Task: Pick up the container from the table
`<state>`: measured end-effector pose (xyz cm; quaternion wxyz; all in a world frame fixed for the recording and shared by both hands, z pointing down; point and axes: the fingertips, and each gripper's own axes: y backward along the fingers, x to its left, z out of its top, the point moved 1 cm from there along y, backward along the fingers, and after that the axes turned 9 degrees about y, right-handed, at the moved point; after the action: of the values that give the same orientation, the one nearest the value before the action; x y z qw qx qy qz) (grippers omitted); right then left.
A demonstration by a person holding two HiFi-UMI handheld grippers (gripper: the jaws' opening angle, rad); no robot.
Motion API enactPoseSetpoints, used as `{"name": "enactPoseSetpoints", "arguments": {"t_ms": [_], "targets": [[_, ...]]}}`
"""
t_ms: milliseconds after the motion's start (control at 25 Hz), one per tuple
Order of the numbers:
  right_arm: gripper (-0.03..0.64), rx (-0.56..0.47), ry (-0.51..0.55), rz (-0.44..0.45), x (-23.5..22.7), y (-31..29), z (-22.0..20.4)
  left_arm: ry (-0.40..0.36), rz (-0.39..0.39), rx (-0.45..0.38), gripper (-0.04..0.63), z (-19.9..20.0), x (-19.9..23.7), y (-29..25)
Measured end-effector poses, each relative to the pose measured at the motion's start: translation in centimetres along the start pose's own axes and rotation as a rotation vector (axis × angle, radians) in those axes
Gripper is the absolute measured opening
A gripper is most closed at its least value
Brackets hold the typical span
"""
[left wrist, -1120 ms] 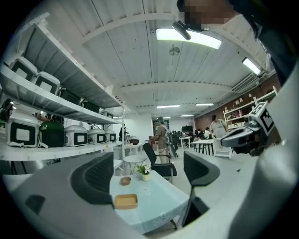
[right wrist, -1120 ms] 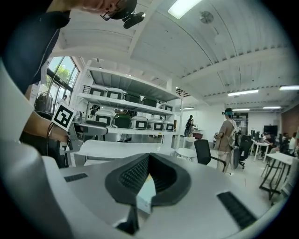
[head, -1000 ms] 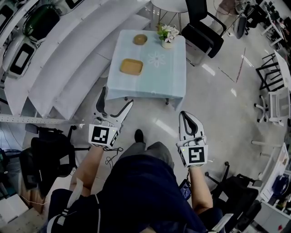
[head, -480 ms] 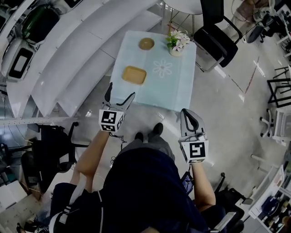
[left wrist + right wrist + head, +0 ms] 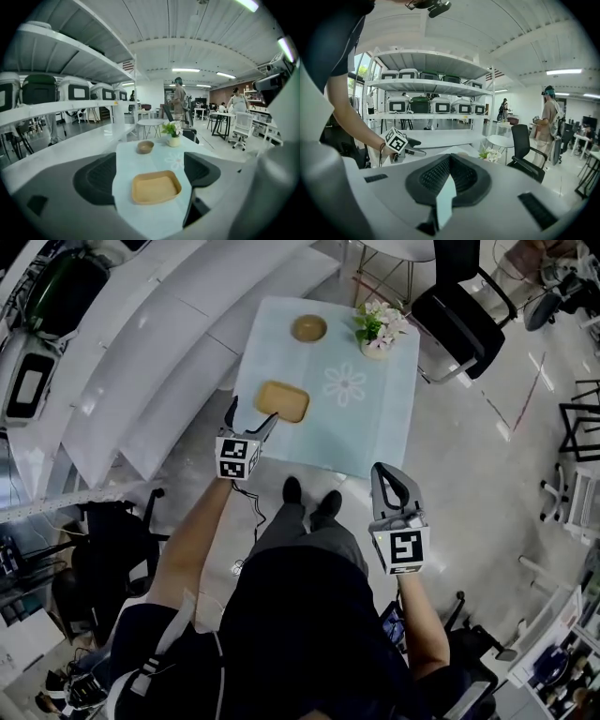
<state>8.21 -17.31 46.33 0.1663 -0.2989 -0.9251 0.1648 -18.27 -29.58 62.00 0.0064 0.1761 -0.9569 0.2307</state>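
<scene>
The left gripper (image 5: 249, 420) is held with its jaws wide apart and nothing between them. It hovers over the near left corner of the counter (image 5: 375, 418), aimed along the pale blue cloth. The container (image 5: 282, 401), a shallow tan tray with rounded corners, lies just beyond the fingertips. In the left gripper view it sits centred in the gap, so the line of approach looks right. The step in hand appears to be the final reach. The gripper should probably come down and forward on this heading with the jaws kept spread. Whether the tray fits across the opening is hard to judge. A turn of the wrist to pinch the near wall, one jaw inside and one outside, may be the safer hold. The right gripper (image 5: 386, 482) hangs back near the person's hip, jaws together and empty. A small bowl (image 5: 308, 328) and a flower pot (image 5: 380, 329) stand at the far end, well apart from the tray.
</scene>
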Motion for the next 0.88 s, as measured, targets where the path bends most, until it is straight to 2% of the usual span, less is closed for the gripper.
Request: {"name": "enactPoseSetpoints", "arguments": {"t_ms": [160, 280, 560, 880], "targets": [[-0.002, 0.019, -0.024, -0.018, 0.0, -2.1, -0.2, -0.01, -0.035, 0.101, 0.448, -3.7, 1.5, -3.3], [-0.002, 0.027, -0.03, -0.016, 0.1, -3.3, -0.6, -0.011, -0.058, 0.134, 0.417, -5.3, 2.1, -5.3], [-0.002, 0.053, -0.036, -0.011, -0.2, -4.7, -1.8, 0.061, -0.044, 0.21, 0.376, -9.1, 4.8, -9.0], [-0.002, 0.099, -0.04, 0.005, -0.2, -5.3, -3.6, 0.112, -0.081, 0.339, 0.316, -12.1, 6.3, -12.0]]}}
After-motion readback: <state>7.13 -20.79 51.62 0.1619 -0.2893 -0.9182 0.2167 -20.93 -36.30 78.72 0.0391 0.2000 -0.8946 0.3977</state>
